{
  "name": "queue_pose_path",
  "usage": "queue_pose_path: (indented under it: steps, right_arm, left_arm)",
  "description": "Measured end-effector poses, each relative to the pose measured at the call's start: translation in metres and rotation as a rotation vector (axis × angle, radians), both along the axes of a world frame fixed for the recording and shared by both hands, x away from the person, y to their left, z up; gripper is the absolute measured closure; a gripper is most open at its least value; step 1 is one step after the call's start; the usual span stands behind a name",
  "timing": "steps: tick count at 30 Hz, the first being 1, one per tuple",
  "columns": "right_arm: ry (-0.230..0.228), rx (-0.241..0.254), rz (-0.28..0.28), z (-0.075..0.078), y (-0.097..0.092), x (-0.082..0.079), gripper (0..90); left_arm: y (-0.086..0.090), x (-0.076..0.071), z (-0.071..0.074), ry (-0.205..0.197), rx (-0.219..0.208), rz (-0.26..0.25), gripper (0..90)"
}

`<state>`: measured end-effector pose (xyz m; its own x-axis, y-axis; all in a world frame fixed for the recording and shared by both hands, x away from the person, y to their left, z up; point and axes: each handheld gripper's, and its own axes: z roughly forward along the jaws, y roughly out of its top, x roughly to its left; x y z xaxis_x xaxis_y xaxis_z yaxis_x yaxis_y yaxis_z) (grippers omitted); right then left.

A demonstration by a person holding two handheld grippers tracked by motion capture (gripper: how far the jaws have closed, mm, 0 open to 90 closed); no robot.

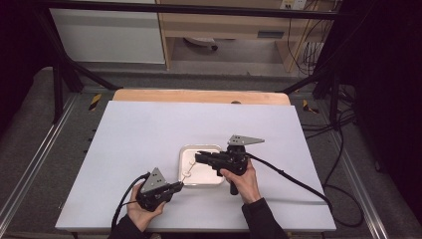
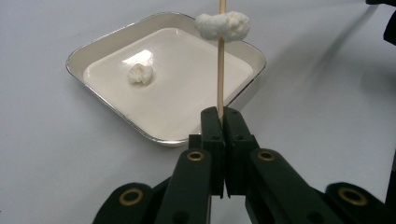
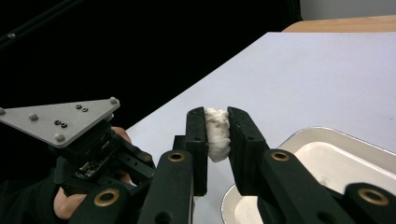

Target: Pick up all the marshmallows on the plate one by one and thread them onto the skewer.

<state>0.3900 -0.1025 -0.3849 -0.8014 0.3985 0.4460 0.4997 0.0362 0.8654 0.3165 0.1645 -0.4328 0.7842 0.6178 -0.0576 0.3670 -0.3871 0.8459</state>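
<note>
Table (image 1: 149, 134): flat white top, bare apart from one square white tray (image 1: 215, 150) with a metallic rim, set toward the near edge. A wooden strip (image 1: 201, 96) borders the far side. Black frame bars stand around the table; grey floor beyond, with cables lying at the right, and light wood furniture at the back of the room.

Left tool (image 2: 223, 114): jaws pressed together, pinching the lower end of a thin wooden skewer (image 2: 221, 79). Skewer stands upright along the jaws in the left gripper view; a white fluffy piece (image 2: 222, 25) is threaded on it near the top. A second white piece (image 2: 140, 73) lies loose in the tray.

Right tool (image 3: 217, 122): jaws pinching a white fluffy lump (image 3: 217, 133), pads touching it on both sides, above the tray's near-left part.
</note>
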Motion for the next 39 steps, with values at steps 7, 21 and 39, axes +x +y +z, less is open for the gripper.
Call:
queue_pose_path:
  steps: [7, 21, 39]
  right_arm:
    - [-0.012, -0.010, -0.005, -0.003, 0.002, -0.003, 79.5]
    - [-0.009, -0.013, 0.006, -0.007, 0.005, -0.006, 79.5]
    - [0.007, -0.007, 0.003, -0.013, 0.004, -0.010, 79.5]
  left_arm:
    - [-0.001, 0.000, -0.001, 0.010, -0.001, -0.004, 88.7]
    - [-0.003, 0.000, -0.001, 0.012, 0.004, -0.004, 88.7]
    - [-0.006, 0.000, -0.003, 0.022, 0.004, -0.005, 88.6]
